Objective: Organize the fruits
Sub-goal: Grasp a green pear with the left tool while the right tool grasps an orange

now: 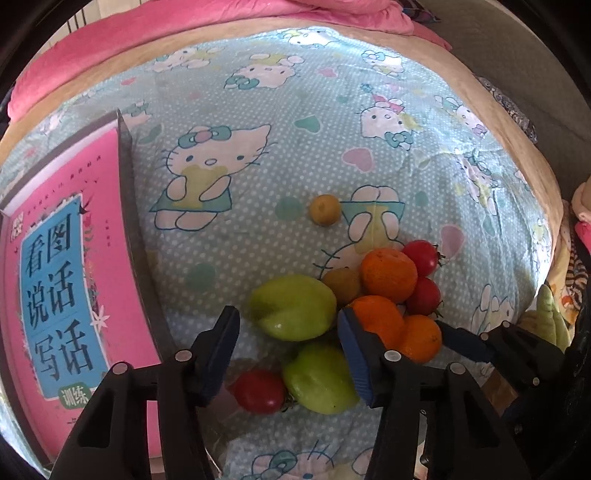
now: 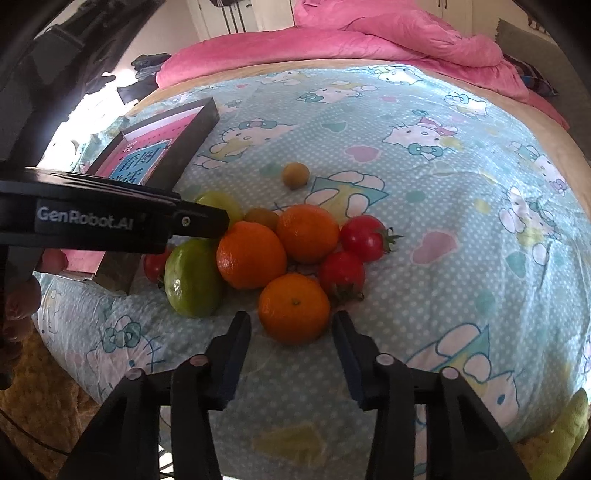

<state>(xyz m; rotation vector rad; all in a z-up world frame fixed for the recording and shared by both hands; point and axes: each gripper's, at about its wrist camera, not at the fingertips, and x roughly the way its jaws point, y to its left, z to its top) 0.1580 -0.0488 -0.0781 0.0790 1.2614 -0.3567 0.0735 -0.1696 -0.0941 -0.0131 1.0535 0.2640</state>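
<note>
You're working over a bed with a cartoon-cat sheet [image 2: 424,184], a pink quilt [image 2: 388,40] bunching along its far edge, daylight glaring in at the left, pale cupboard doors [image 2: 207,18] showing behind.

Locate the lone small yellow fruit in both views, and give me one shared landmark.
Left wrist: the yellow fruit lies just above centre, apart from the pile.
Right wrist: the yellow fruit lies upper centre, beyond the pile.
Shared landmark: the pink box, left of it in both.
</note>
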